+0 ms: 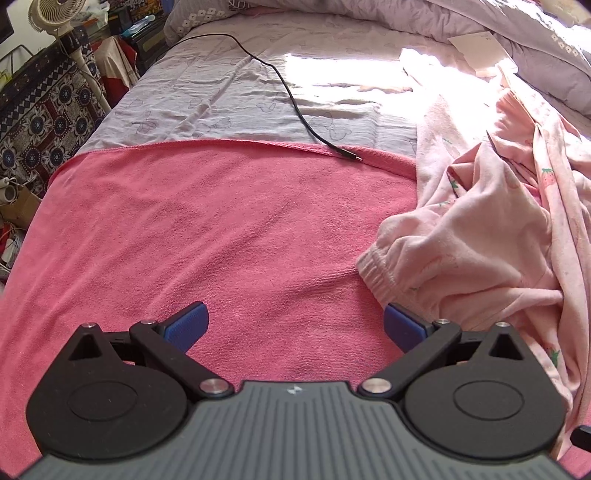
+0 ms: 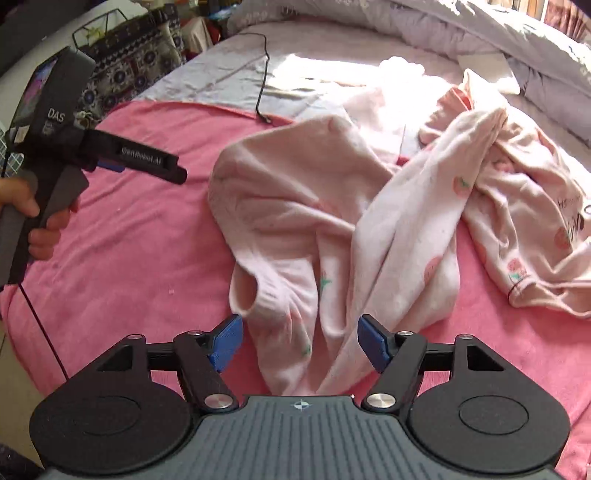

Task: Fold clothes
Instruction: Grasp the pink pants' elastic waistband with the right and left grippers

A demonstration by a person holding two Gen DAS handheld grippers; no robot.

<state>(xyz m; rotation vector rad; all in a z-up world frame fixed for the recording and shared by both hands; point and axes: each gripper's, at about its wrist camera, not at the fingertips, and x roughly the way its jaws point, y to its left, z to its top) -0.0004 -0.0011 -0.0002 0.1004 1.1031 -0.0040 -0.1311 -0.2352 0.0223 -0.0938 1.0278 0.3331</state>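
Soft, crumpled pale pink pyjama trousers (image 2: 332, 221) with strawberry print are heaped on a nubby pink towel (image 1: 203, 229). The right gripper (image 2: 301, 341) is spread wide around 1 rumpled leg, ungripped; the left gripper (image 1: 295, 325) is held open over bare towel, the elastic cuff (image 1: 376, 273) just beside it

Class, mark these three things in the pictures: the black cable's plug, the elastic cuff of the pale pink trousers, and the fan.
black cable's plug (image 1: 351, 155), left wrist view, on the plug tip.
elastic cuff (image 1: 376, 271), left wrist view, on the gathered hem.
fan (image 1: 51, 13), left wrist view, on the round grille.
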